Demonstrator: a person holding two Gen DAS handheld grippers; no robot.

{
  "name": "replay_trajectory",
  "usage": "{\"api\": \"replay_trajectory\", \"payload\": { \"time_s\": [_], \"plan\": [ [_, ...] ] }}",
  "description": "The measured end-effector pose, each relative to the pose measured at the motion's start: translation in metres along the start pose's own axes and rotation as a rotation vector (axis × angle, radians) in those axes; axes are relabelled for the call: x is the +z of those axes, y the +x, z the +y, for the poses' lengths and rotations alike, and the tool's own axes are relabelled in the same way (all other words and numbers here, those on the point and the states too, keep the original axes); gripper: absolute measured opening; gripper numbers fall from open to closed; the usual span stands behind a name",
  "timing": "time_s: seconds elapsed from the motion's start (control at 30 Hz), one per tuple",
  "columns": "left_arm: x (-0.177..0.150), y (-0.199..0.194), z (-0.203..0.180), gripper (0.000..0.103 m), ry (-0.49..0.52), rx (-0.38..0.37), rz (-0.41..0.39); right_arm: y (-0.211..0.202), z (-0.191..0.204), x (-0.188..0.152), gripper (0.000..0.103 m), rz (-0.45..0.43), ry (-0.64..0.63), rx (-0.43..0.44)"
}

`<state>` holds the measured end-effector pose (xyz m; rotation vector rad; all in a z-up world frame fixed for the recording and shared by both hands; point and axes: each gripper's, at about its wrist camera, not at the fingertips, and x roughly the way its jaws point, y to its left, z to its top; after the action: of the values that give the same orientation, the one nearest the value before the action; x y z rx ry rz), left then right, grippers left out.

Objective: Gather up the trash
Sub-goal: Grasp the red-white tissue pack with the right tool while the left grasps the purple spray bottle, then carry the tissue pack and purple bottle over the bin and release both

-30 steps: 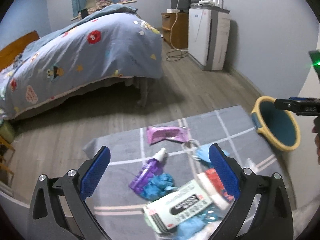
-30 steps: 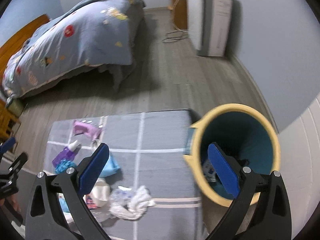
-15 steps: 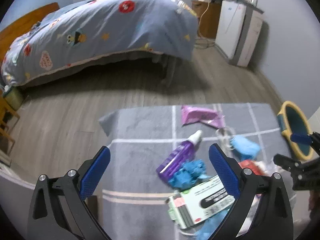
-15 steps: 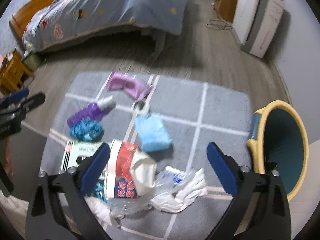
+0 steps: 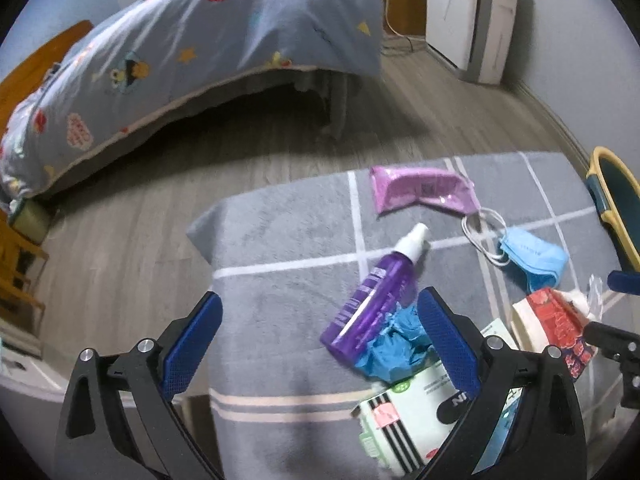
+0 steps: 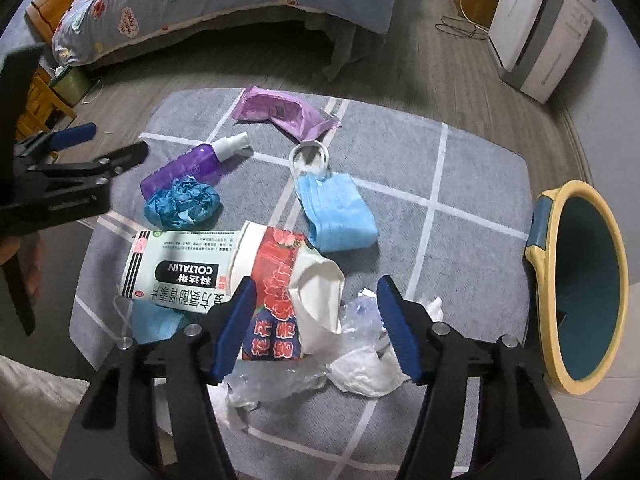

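Observation:
Trash lies on a grey rug [image 6: 460,184]: a purple spray bottle [image 6: 188,164], a crumpled blue glove [image 6: 182,202], a white and green medicine box [image 6: 180,270], a crushed red and white paper cup [image 6: 288,288], a blue face mask [image 6: 340,212], a pink wrapper [image 6: 280,110] and white tissue with clear plastic [image 6: 360,364]. A yellow bin with a teal inside [image 6: 588,284] lies tipped at the rug's right edge. My right gripper [image 6: 316,328] is open above the cup and tissue. My left gripper [image 5: 320,344] is open and empty beside the bottle [image 5: 376,300].
A bed with a blue patterned quilt [image 5: 200,48] stands beyond the rug on a wood floor [image 5: 120,220]. A white appliance [image 6: 540,28] stands by the far wall with a cable beside it. Wooden furniture [image 5: 16,272] is at the left.
My right gripper swung left from over the bin to above the trash pile and dropped closer to the cup. My left gripper drifted left, so the pile sits more to its right.

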<state>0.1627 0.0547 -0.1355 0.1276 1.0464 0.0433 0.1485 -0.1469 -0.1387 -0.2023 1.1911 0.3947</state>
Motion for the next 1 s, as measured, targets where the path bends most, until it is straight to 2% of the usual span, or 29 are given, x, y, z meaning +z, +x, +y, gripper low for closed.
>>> {"api": "replay_trajectory", "payload": {
  "time_s": [0.17,0.37,0.43,0.5,0.67,0.73,0.8,0.87,1.0],
  "plan": [
    [0.003,0.019,-0.009,0.097,-0.011,-0.022,0.034,0.003,0.000,-0.002,0.057,0.013,-0.017,0.012],
    [0.000,0.042,-0.016,0.093,0.023,-0.003,0.084,0.010,0.004,-0.005,0.053,0.039,-0.054,0.004],
    [0.000,0.050,-0.016,0.080,0.028,-0.012,0.104,0.012,0.005,-0.005,0.052,0.046,-0.060,0.005],
    [0.000,0.056,-0.015,0.078,0.021,-0.025,0.119,0.015,0.005,-0.005,0.049,0.051,-0.067,0.005],
    [0.002,0.065,-0.016,0.064,0.005,-0.054,0.142,0.019,0.005,-0.005,0.043,0.061,-0.071,0.016],
    [0.001,0.069,-0.019,0.061,0.011,-0.056,0.153,0.020,0.006,-0.005,0.039,0.064,-0.076,0.018],
    [0.001,0.071,-0.021,0.058,0.008,-0.065,0.157,0.022,0.006,-0.006,0.029,0.067,-0.086,0.017],
    [0.001,0.073,-0.020,0.049,-0.001,-0.084,0.163,0.024,0.007,-0.007,0.020,0.071,-0.094,0.016],
    [0.000,0.071,-0.018,0.040,-0.006,-0.092,0.165,0.020,0.007,-0.006,0.017,0.057,-0.107,0.011]
  ]
}}
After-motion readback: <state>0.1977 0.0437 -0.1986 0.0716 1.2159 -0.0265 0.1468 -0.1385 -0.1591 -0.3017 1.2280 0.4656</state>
